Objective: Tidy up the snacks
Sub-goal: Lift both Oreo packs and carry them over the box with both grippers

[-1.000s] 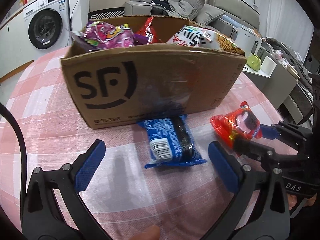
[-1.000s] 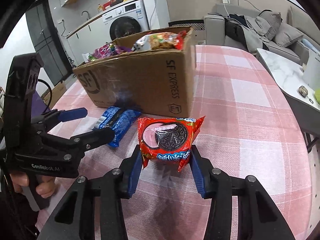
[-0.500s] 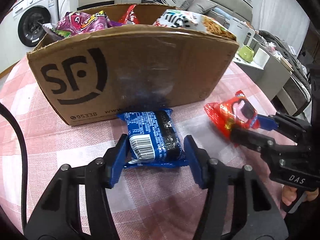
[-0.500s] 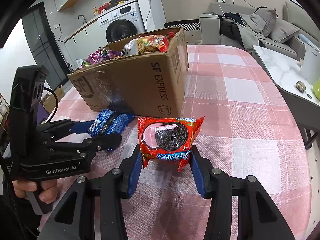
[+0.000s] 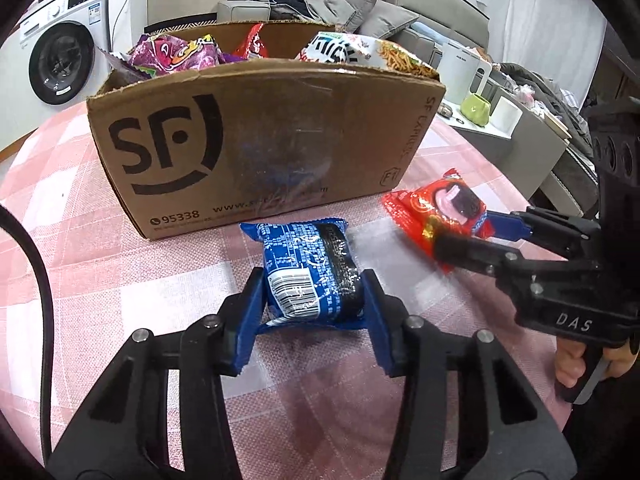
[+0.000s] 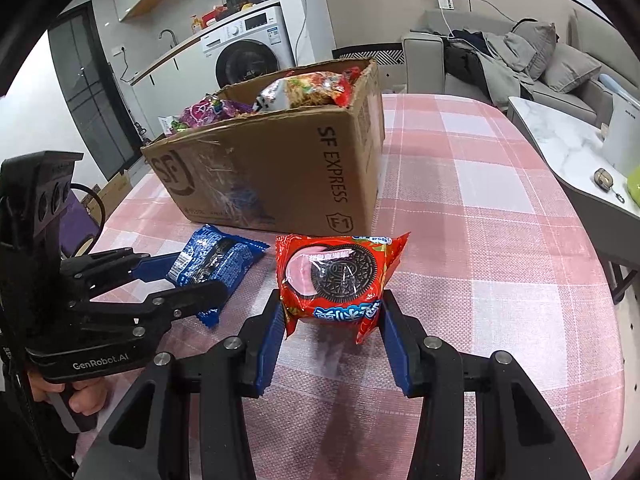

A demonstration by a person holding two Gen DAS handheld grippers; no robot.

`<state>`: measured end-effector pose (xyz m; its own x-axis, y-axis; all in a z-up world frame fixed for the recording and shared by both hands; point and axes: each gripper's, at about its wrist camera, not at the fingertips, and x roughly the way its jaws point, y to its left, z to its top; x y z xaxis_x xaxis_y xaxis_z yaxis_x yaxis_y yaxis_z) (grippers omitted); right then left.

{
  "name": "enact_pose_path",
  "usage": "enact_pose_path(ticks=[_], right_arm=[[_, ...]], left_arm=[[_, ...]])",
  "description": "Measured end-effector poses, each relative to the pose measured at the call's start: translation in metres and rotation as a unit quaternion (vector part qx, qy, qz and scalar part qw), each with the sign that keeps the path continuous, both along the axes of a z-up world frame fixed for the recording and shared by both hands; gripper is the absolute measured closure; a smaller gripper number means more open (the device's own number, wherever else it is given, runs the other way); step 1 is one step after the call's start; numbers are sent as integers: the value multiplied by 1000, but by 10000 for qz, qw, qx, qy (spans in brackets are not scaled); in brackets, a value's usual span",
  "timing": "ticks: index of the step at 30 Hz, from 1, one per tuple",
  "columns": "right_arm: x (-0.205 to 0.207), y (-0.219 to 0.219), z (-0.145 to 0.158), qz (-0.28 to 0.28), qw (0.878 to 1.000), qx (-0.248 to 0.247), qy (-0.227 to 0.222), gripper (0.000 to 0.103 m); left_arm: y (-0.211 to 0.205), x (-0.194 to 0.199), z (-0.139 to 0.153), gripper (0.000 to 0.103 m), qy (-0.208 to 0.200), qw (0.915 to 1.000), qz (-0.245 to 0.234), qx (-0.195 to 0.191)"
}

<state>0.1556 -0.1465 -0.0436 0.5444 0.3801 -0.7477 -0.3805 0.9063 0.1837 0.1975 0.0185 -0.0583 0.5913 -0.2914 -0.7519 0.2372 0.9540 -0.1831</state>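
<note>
A blue cookie packet (image 5: 308, 268) lies on the pink checked tablecloth (image 5: 80, 280) just in front of the brown SF cardboard box (image 5: 280, 140). My left gripper (image 5: 314, 280) is closing on it, and both blue pads press the packet's sides. To its right, my right gripper (image 6: 330, 308) is shut on a red cookie packet (image 6: 336, 276) near the box's corner. The right wrist view shows the left gripper (image 6: 196, 280) gripping the blue packet (image 6: 216, 260). In the left wrist view the right gripper (image 5: 464, 232) holds the red packet (image 5: 436, 208).
The box (image 6: 280, 168) holds several snack bags that rise above its rim. A washing machine (image 5: 60, 64) stands behind the table, a sofa (image 6: 520, 68) at the back, and a low marble side table (image 6: 568, 152) with small items to the right.
My left gripper moved forward around the blue packet and went from wide open to shut on it. The right gripper kept its hold on the red packet.
</note>
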Motion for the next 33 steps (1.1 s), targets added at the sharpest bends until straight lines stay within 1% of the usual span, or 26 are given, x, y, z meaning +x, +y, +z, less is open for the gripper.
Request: enact_pose_path(ticks=[8,12,17,21,27,33], right_arm=[[-4,-1,12,57,9996,158,-213,57],[-7,-7,24,20,9987,314,-410,57],[-16,-12,46,-4,9961,484,-734,57],[-21,-14,61,11,9941,626,-891,57],[-26,-9,75,111,9922,695,-1027,57],[-26,-3,87,204,9914,656,-1114,57]], left_arm=[[12,-14,20,59,-238,9996,-53,-153],[17,-26,33,59,-422,9989,-89,-182],[23,-34,54,59,-596,9979,-71,-251],[29,-43,75,59,-795,9963,-38,-311],[39,-58,109,59,-1091,9934,26,-354],[51,-64,131,59,-1248,9915,125,-346]])
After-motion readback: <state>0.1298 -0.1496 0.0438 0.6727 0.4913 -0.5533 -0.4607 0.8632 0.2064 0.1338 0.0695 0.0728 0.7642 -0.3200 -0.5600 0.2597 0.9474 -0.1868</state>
